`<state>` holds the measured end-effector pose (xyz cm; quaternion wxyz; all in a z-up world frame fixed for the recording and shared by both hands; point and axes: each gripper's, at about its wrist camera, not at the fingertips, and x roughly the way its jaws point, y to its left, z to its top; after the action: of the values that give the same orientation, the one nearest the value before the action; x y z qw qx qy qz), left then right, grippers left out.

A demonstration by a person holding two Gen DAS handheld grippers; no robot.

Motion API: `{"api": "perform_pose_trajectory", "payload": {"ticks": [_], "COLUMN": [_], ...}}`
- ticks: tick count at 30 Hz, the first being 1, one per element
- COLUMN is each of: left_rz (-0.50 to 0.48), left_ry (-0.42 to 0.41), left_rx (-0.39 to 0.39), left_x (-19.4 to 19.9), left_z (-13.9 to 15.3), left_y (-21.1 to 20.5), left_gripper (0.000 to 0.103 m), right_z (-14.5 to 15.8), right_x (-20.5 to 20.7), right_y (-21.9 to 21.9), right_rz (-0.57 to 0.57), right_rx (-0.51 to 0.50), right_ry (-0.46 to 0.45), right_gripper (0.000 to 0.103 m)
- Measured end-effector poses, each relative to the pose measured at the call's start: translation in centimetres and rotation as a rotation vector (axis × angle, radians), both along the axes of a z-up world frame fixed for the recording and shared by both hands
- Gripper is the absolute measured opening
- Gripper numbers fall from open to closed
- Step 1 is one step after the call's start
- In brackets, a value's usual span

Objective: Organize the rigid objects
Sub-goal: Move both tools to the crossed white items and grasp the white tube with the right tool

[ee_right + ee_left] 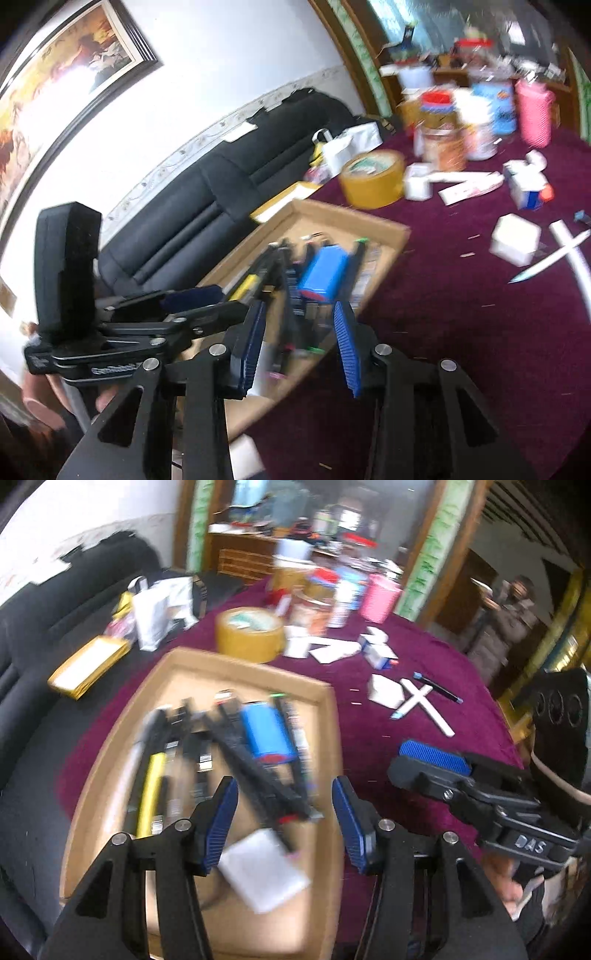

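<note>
On the maroon tablecloth, a cardboard tray already holds most of the gathered items.

Inside the tray lie dark pens, a blue box and a white pad. Beyond the tray's far rim sits a tape roll; off its right side, well apart, a white box, crossed white sticks and a black pen look still to be collected. The left gripper hovers over the tray, jaws spread and empty; the right gripper is likewise parted, holding nothing.
</note>
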<state>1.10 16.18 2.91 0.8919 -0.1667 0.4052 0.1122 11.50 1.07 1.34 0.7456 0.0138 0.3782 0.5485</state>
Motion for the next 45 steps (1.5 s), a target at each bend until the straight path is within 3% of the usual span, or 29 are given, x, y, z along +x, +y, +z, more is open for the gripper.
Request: {"api": "perform_pose_trajectory", "payload": {"ticks": [5,11,15,16,18,23,33,36,42,45], "left_rz": [-0.101,-0.156,-0.188,-0.195,-0.208,-0.266,-0.307,-0.304,-0.294,-0.294], "left_ry": [0.007,0.040,0.061,0.063,0.073,0.109,0.175,0.208,0.224,0.237], "left_rx": [0.034,0.023,0.026,0.027,0.019,-0.009,-0.034,-0.096,-0.069,-0.053], "left_x": [3.3,6.3,8.6,9.2,10.7,15.1,19.8,22.1,24.3,24.5], "left_z": [0.8,0.5,-0.1,-0.2,-0.7,-1.7,-3.8,-5.2,-6.4,-6.7], "left_y": [-4.7,-7.7,-9.4,-9.9,-10.8,-12.7,-13.1,-12.5,-12.7,-13.3], "left_gripper": [0.052,0.052,0.052,0.052,0.052,0.051,0.051,0.051,0.051,0.051], "right_z": [0.4,-1.4,-3.2,-3.5,-4.0,-5.4,-7.4,-8.0,-8.4,-8.0], "right_x": [3.6,11.6,17.2,17.8,18.3,19.7,20.9,20.3,19.8,20.2], "right_y": [-4.5,-8.6,-11.8,-12.3,-12.9,-13.7,-12.7,-11.2,-10.4,-11.5], "right_rz": [-0.078,-0.193,-0.305,-0.325,-0.364,-0.334,-0.403,-0.420,-0.387,-0.375], "right_rx": [-0.050,-0.134,-0.065,-0.065,-0.110,-0.115,-0.160,-0.210,-0.299,-0.237], "right_ry": [-0.058,-0.041,0.111,0.114,0.047,0.084,0.076,0.062,0.063,0.120], "right_gripper": [0.035,0.035,0.034,0.034,0.034,0.034,0.033,0.028,0.012,0.012]}}
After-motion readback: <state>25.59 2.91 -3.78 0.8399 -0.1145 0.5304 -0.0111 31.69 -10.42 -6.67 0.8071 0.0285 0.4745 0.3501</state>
